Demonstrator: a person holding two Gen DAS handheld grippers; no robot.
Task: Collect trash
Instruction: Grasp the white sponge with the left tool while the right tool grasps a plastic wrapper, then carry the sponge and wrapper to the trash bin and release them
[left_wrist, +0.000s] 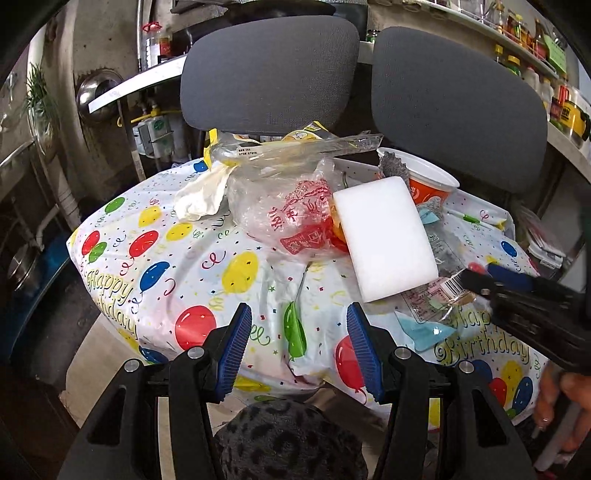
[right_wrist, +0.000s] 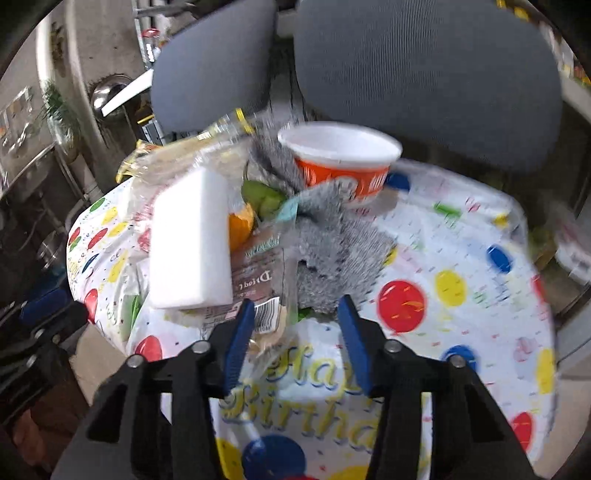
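The trash pile sits on the balloon tablecloth, before two grey chairs. Beside its white foam block, the right gripper tilts down, fingers apart over a clear wrapper; blur hides contact. The left gripper hovers nearer, fingers released, empty.

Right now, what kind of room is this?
Likely a home kitchen or dining corner: shelf of bottles, steel bowl by the pipes, and a table in a birthday tablecloth piled with trash.
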